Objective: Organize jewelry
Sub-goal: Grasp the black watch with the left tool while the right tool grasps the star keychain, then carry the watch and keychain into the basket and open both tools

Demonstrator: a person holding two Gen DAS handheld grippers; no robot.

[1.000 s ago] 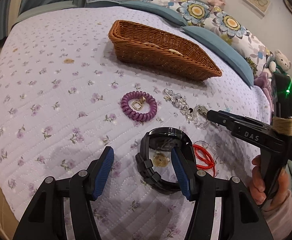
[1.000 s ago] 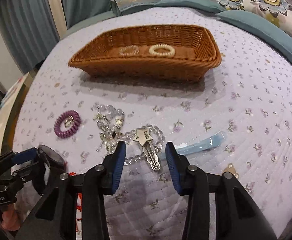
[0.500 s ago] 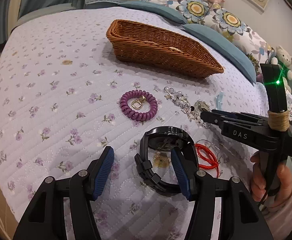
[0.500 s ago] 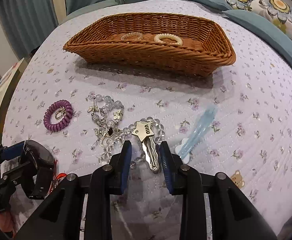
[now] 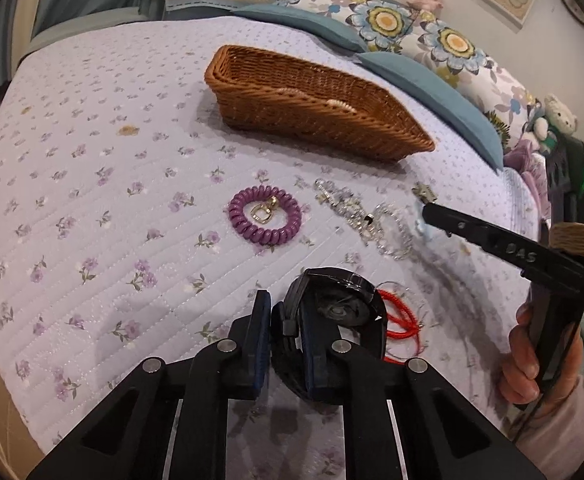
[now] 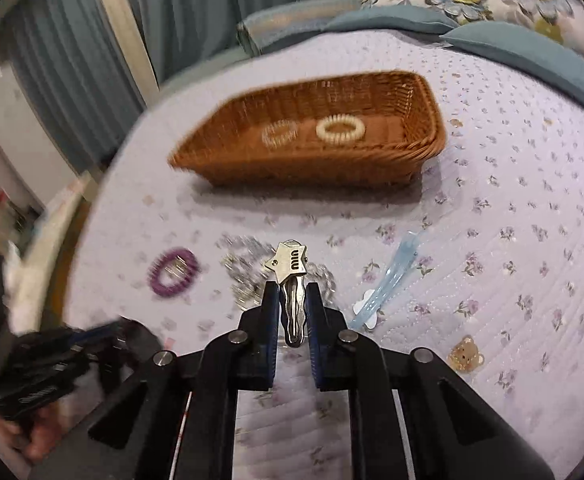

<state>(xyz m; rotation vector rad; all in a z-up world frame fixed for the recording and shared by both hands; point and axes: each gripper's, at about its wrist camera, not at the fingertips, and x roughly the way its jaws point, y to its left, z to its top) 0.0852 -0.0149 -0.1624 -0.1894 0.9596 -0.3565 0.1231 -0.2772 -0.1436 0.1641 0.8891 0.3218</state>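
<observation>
My left gripper [image 5: 286, 320] is shut on the strap of a black watch [image 5: 339, 304], low over the quilt. My right gripper [image 6: 292, 300] is shut on a silver star hair clip [image 6: 292, 268] and holds it above the bed; it also shows in the left wrist view [image 5: 431, 212]. A brown wicker basket [image 5: 371, 120] stands further back, with a cream coil ring [image 6: 340, 130] and a clear bead bracelet [image 6: 279, 133] inside. A purple coil bracelet [image 5: 265, 220], a crystal bead bracelet [image 5: 365, 220], a red cord [image 5: 401, 318] and a light-blue hair clip [image 6: 387, 284] lie on the quilt.
The bed is covered by a lilac flowered quilt [image 5: 92, 200]. Blue and flowered pillows [image 5: 431, 64] line the far side behind the basket. A small bear charm [image 6: 467, 356] lies near the right gripper. The bed edge [image 6: 92, 216] drops off at left.
The left gripper closed on the watch strap. The right gripper closed on the star hair clip and lifted it off the quilt; the right wrist view is blurred by motion.
</observation>
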